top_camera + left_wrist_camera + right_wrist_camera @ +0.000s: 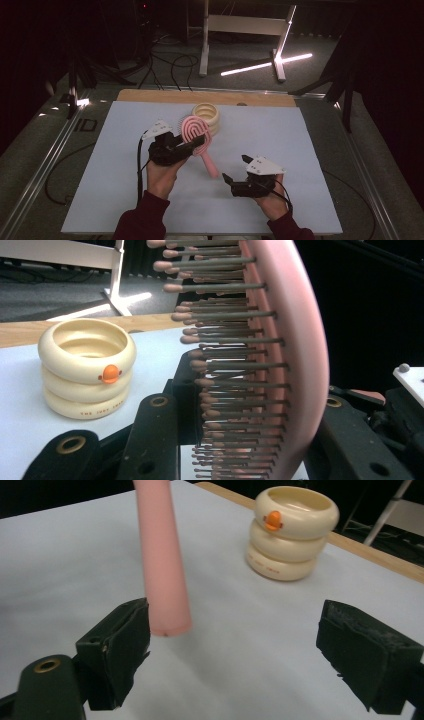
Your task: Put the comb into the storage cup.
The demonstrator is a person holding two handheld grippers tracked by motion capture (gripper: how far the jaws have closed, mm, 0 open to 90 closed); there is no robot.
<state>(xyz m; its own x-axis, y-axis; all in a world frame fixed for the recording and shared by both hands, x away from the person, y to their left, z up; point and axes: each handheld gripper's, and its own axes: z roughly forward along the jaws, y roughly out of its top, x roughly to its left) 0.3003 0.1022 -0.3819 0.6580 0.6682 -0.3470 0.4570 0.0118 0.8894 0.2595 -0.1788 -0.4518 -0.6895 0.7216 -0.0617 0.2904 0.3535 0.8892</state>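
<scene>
A pink hairbrush [194, 131] is held off the table by its oval head, with my left gripper [196, 145] shut on it. In the left gripper view the brush's [295, 355] bristles point left, and the jaws press on both sides of the head. Its handle [210, 165] slants down toward the right gripper [234, 167], which is open. In the right gripper view the handle's end [162, 565] hangs just in front of one fingertip [120, 640], and nothing lies between the jaws. A cream ring-shaped holder [206, 114] with an orange dot [273, 520] stands behind the brush.
A pale sheet [300, 150] covers the table, and a wooden strip [150, 95] shows along the far edge. Metal rails [45, 160] run along both sides. A white stand [240, 30] and cables sit on the floor beyond.
</scene>
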